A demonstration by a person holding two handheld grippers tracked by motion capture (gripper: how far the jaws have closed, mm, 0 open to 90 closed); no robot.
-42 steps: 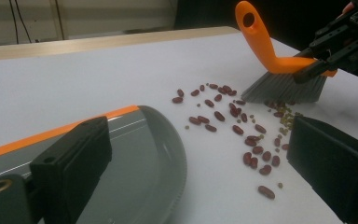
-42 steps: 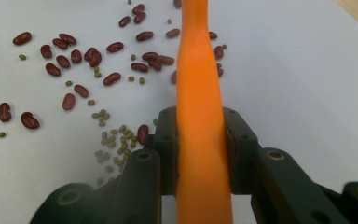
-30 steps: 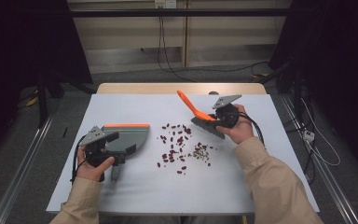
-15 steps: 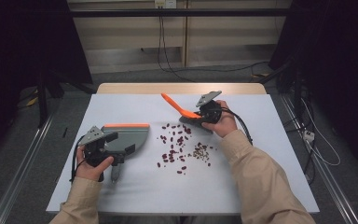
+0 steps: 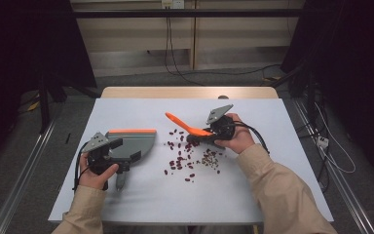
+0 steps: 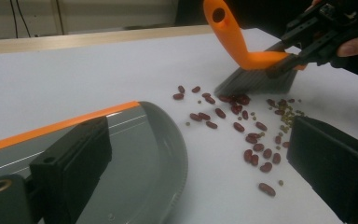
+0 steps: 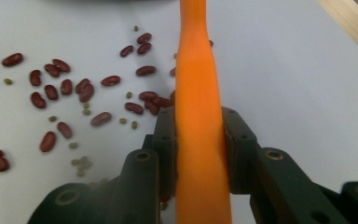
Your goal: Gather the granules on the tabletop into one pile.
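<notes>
The right gripper (image 5: 200,137), fingers clamped on the orange hand brush (image 5: 187,127), has swung left over the kidney beans (image 5: 181,158), ready to sweep toward the dustpan (image 5: 136,144) gripped in the left gripper's (image 5: 119,150) fingers.

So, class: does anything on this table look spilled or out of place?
Yes. Red beans and smaller greenish ones lie loose across the white table, between the grey dustpan and the orange brush. None are in the dustpan yet.
</notes>
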